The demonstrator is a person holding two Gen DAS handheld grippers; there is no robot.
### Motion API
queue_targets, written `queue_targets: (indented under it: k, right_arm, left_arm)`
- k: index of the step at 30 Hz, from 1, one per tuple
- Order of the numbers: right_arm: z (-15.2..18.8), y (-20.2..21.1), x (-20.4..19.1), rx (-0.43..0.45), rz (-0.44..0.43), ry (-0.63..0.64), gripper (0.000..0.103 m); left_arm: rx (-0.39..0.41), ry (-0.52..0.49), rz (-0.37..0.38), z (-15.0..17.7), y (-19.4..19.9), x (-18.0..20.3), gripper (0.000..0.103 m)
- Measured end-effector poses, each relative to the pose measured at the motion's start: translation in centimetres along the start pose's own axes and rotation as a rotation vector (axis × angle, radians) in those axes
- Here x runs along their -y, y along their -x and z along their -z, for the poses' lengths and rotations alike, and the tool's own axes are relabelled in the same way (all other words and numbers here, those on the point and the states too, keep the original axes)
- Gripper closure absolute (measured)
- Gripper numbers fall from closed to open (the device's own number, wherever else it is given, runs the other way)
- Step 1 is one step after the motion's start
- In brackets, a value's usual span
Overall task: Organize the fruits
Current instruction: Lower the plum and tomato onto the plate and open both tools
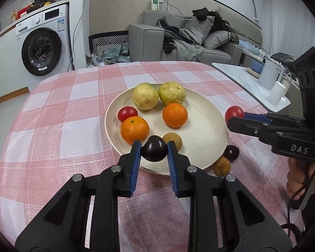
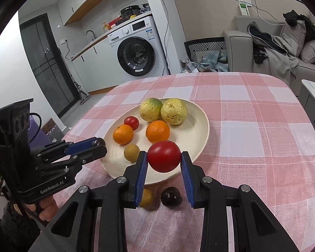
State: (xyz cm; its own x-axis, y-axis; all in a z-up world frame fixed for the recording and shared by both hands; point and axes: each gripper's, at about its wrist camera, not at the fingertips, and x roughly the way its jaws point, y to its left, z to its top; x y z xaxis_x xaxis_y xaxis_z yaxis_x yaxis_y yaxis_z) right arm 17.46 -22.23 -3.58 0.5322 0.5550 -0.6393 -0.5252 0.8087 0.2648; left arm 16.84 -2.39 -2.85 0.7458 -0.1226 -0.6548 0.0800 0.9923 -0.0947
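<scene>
A cream plate on the pink checked tablecloth holds two yellow-green fruits, two oranges, a red tomato and a small brown fruit. My left gripper is shut on a dark plum above the plate's near rim. My right gripper is shut on a red tomato above the plate's right edge. Another dark plum and a brown fruit lie on the cloth beside the plate.
The round table's far edge faces a grey sofa and a washing machine. A white side table with white containers stands to the right.
</scene>
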Motion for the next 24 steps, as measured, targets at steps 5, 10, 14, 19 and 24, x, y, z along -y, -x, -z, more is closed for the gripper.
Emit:
queue_targets:
  k: [5,10,14,19,24]
  right_arm:
    - [-0.4,-1.2,1.1,-0.032,0.007,-0.045,0.070]
    - [-0.8,-2.1,1.0,-0.045,0.038,-0.015,0.070]
    - [-1.1,-2.6,0.7,-0.051,0.050,0.008,0.070]
    - [-1.5,-3.6,0.6,-0.067,0.048,0.014,0.070]
    - [-1.5,-4.4,0.6,-0.081,0.046,0.017,0.070]
  left_arm:
    - [-0.019,-0.002,-0.013,-0.1,-1.3,-0.1,0.081]
    - [-0.037,0.001,-0.017,-0.2,-2.1,-0.4,0.081]
    - [-0.046,-0.015,-0.032,-0.4,-2.7,-0.2,0.081]
    - [-0.066,-0.008,-0.030,-0.7,-3.4,-0.5,0.081]
    - [-0.052,-0.016,-0.042,-0.9,-3.5,-0.4,0.081]
